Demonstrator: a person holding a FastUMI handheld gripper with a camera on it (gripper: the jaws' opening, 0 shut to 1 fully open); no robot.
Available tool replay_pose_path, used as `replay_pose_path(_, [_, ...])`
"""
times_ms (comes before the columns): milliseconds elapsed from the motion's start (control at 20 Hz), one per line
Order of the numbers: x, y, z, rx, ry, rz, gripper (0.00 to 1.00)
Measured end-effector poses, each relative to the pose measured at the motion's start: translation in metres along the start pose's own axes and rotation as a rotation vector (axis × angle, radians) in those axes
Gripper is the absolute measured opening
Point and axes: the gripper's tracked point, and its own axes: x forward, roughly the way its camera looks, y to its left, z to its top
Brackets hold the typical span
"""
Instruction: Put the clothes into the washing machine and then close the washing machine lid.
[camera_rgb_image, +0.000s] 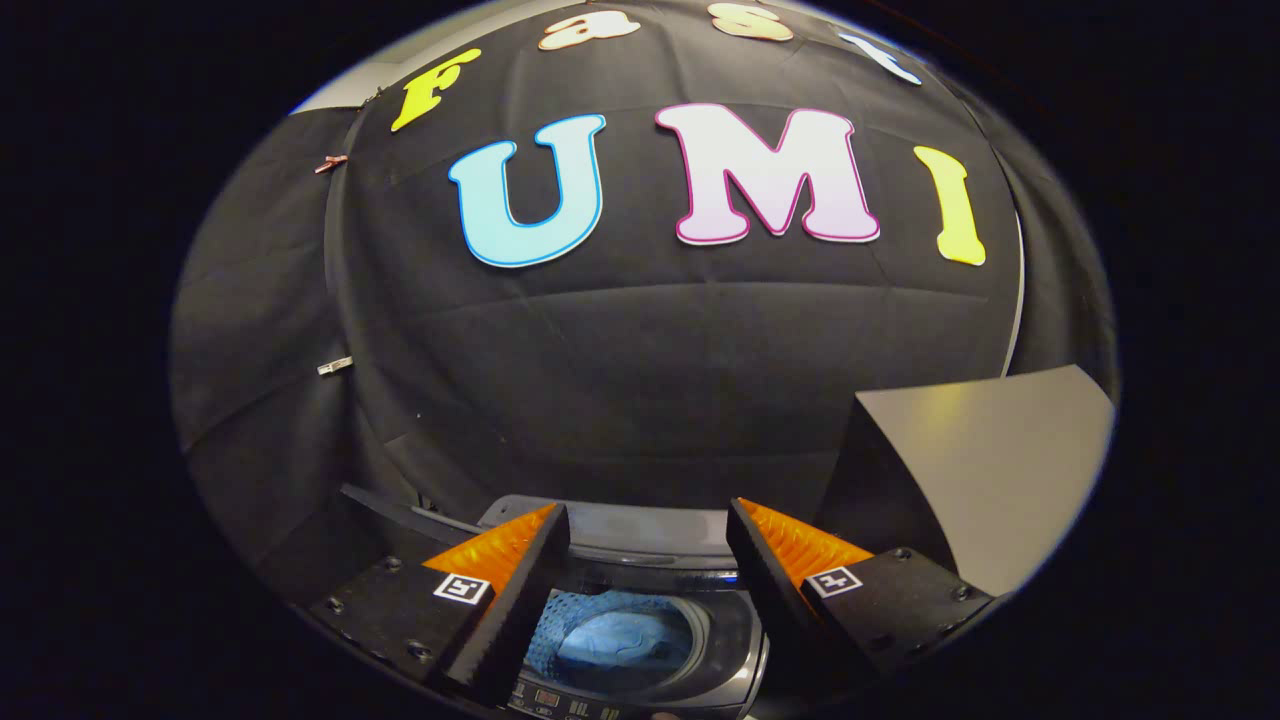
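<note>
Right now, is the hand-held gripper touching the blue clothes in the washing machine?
Apart. The gripper view shows the hand-held gripper open and empty, fingers spread above the washing machine, with the blue clothes lying down in the drum.

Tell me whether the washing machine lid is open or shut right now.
Open. The washing machine drum mouth is uncovered, with blue clothes visible inside, seen between the fingers of the open tongs, which hold nothing.

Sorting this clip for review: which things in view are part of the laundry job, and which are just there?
Job: washing machine, its tub open below; blue clothes in the tub; gripper, fingers apart, holding nothing.

Just there: grey board on the right; clips on the booth cloth.
</note>
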Motion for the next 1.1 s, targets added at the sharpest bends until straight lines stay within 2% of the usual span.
replay_pose_path(150, [-0.005,-0.003,-0.022,0.017,0.058,-0.003,0.98])
replay_pose_path(300, [-0.014,0.002,-0.025,-0.001,0.046,0.005,0.97])
replay_pose_path(800, [-0.058,0.003,0.013,-0.063,-0.09,0.037,0.99])
replay_pose_path(1100, [-0.114,0.001,0.055,-0.069,-0.235,0.073,0.98])
